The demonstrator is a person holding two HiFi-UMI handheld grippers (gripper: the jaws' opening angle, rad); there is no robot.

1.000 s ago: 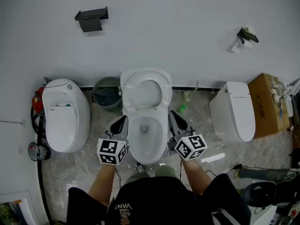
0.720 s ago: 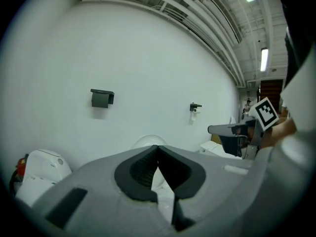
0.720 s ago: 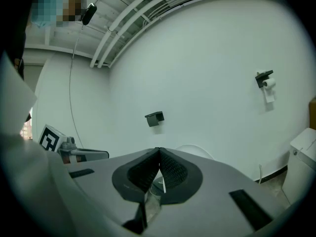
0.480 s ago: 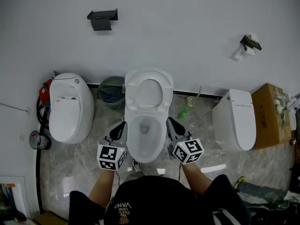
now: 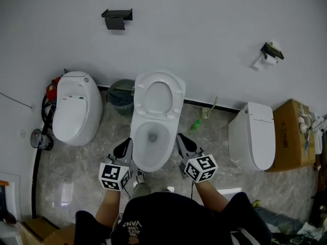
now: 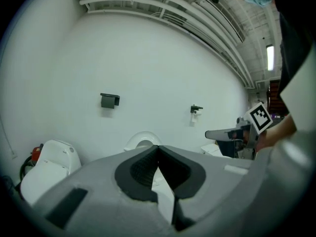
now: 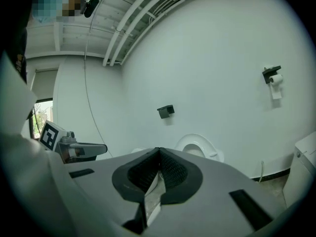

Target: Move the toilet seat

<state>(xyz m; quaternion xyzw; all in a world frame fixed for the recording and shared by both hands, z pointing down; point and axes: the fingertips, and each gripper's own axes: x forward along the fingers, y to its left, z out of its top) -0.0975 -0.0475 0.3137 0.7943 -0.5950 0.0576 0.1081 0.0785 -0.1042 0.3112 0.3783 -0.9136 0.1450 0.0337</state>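
Toilet seat (image 5: 158,96): standing raised at rear edge of middle toilet bowl (image 5: 162,160), leaning against wall, leaving bowl exposed. Left gripper (image 5: 124,148), right gripper (image 5: 185,143): jaws pressing together, holding nothing, flanking bowl's front edge, probably positioning to lower seat.

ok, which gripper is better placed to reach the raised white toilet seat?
Right, marginally. Both flank the white ceramic bowl, shut; the right gripper sits slightly nearer the raised white toilet seat than the left gripper.
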